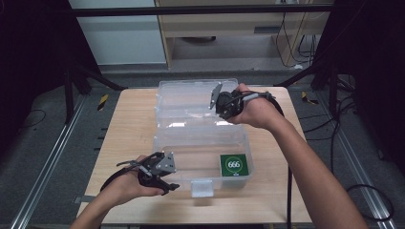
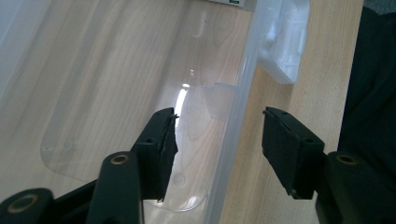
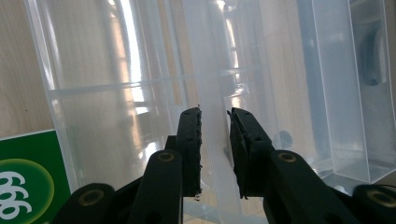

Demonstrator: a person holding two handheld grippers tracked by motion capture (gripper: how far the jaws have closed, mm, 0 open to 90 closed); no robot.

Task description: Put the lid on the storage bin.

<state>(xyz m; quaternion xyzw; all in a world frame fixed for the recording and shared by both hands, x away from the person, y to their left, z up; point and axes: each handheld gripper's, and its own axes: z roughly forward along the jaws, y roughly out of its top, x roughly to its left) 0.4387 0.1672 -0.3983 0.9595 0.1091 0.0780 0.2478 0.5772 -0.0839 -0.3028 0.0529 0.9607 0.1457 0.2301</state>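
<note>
Your right gripper (image 3: 215,154) is clamping the clear box (image 1: 167,125)'s lid edge; your left gripper (image 2: 217,149) is sitting half-open, straddling its front wall, not gripping

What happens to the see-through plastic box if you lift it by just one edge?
The clear box would probably feel light: its walls look thin and it holds little besides a green card. It may flex, being wide and shallow. The open lid could flop, and the smooth, shiny wall between the left tongs might slip.
</note>
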